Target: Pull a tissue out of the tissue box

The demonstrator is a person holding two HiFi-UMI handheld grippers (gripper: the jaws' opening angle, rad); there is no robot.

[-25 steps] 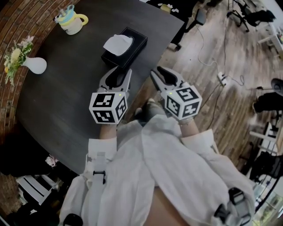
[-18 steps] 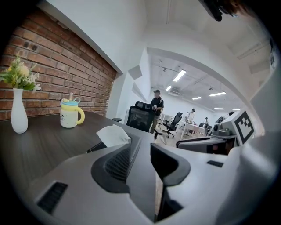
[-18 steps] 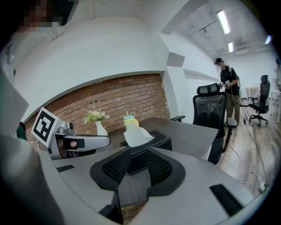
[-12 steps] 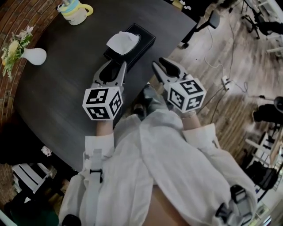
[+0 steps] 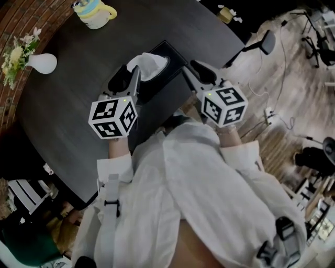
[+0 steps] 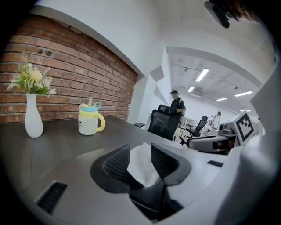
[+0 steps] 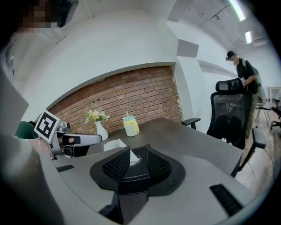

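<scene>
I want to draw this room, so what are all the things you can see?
dark round table: one, dark grey, in front of the person.
black stitched tissue box: one, black, on the table by its near edge.
white paper tissue: one, white, sticking up from the box.
white bottle-shaped vase of flowers: one, white, table's left side.
lidded cream mug: one, cream with yellow handle, table's far side.
red brick wall: one, red-brown, behind the table.
black office chair: one nearby, black, beyond the table.
left gripper: one, grey with marker cube, at the tissue, jaws apart, just opened wider.
right gripper: one, grey with marker cube, at the box's right, jaws apart.
</scene>
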